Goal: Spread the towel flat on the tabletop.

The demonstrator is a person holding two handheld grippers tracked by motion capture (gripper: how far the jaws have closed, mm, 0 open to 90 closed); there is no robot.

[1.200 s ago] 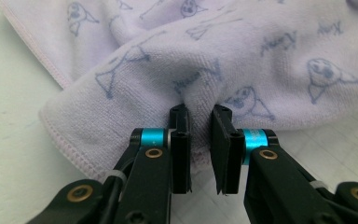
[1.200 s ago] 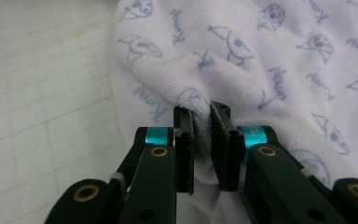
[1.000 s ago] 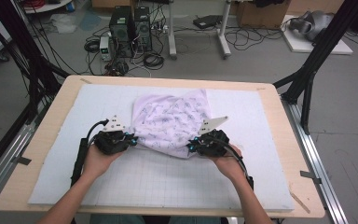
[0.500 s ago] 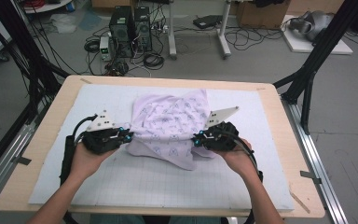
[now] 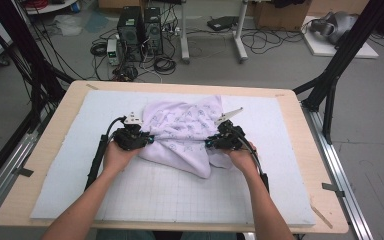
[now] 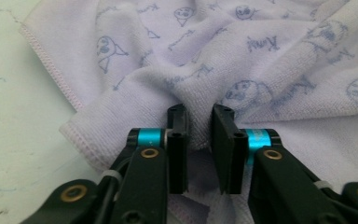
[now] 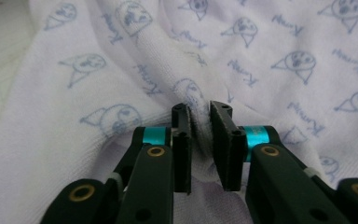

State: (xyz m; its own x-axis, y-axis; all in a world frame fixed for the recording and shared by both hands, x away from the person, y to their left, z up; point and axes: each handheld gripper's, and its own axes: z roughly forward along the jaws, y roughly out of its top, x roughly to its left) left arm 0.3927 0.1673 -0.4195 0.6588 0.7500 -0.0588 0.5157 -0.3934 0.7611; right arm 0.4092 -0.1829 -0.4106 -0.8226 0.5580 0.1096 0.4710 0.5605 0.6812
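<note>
A pale lilac towel [image 5: 182, 131] printed with small blue faces and lettering lies crumpled on the white gridded mat [image 5: 180, 192] that covers the wooden table [image 5: 300, 107], at the middle of the mat and toward its far half; one fold hangs toward the person at its near edge. The left gripper [image 5: 150, 139] meets the towel's left edge and the right gripper [image 5: 208, 144] its right edge, each borne in a hand, the left hand [image 5: 117, 155] and the right hand [image 5: 240, 157] resting low over the mat. In the left gripper view the jaws stand narrow with a ridge of towel [image 6: 200, 133] between them, a stitched hem [image 6: 51, 70] running off beside them over the mat [image 6: 9, 116]; these jaws have just been opening, and the cloth sits between the pads. In the right gripper view the jaws likewise stand narrow about a pinched fold of towel [image 7: 200, 128]; they too have just been opening, cloth between them; whether the pads press on it cannot be told in either view.
</note>
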